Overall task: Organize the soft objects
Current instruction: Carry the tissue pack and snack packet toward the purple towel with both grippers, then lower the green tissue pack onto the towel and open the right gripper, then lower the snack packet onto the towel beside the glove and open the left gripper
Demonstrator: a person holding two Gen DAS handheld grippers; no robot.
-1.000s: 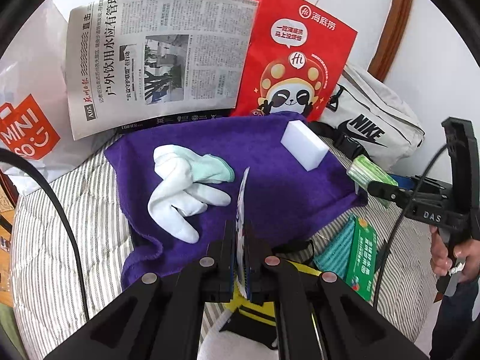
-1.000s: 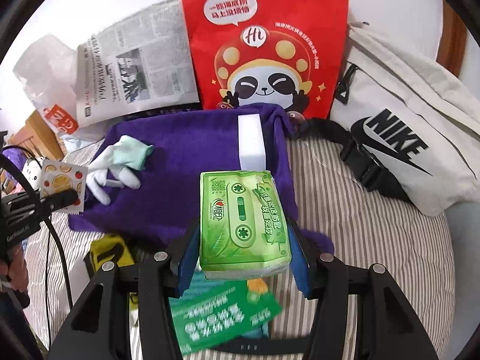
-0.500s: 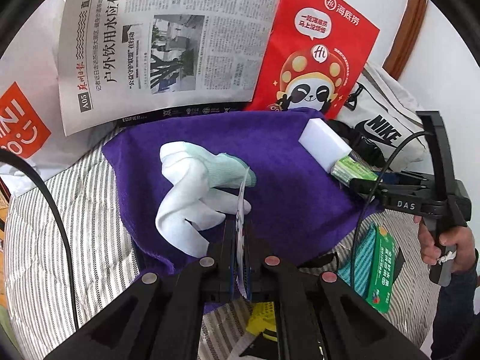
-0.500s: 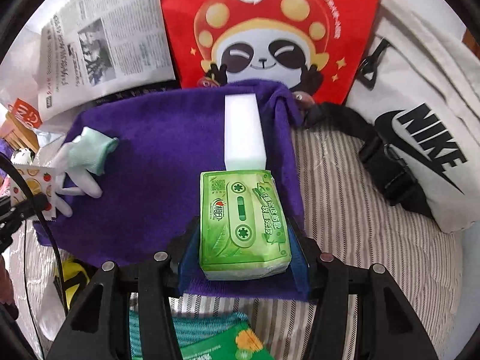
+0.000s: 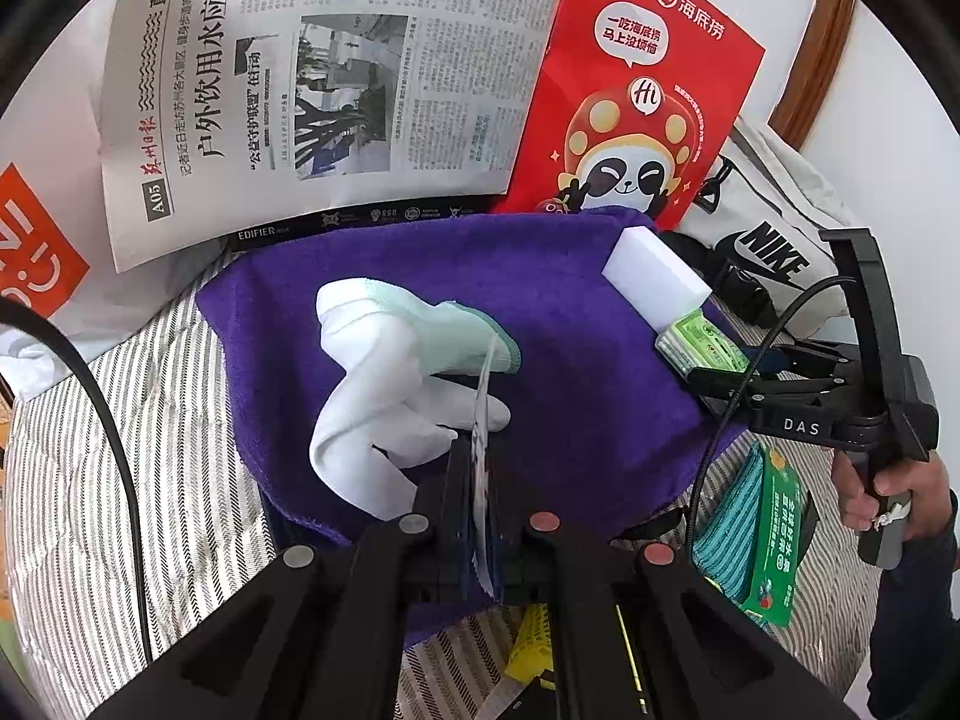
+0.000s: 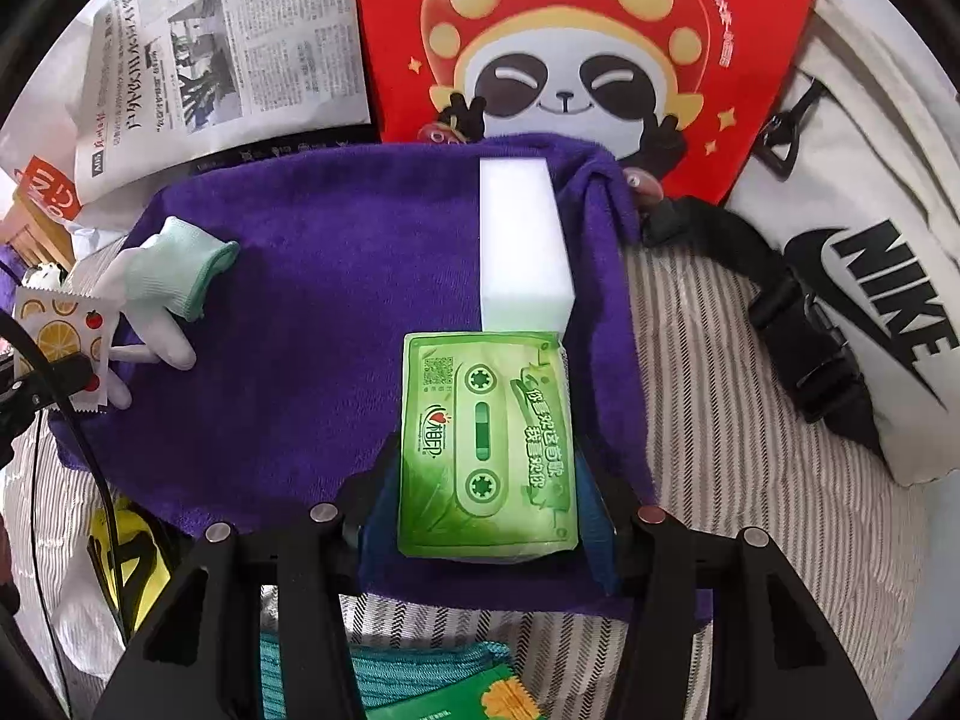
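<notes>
Green tissue pack (image 6: 489, 447) is clamped in the right gripper (image 6: 489, 480) over the purple towel (image 6: 312, 324), nose at the white sponge (image 6: 523, 246); a careless drop could shove the sponge or hang the pack off the towel's near edge. Left gripper (image 5: 480, 468) is pinched shut on a thin fruit-print sachet (image 6: 57, 348) right by the white glove (image 5: 384, 384), which it could snag. Towel lies on striped bedding (image 6: 750, 480), with a newspaper (image 5: 336, 72), red panda bag (image 5: 636, 108) and Nike bag (image 6: 870, 276) behind.
</notes>
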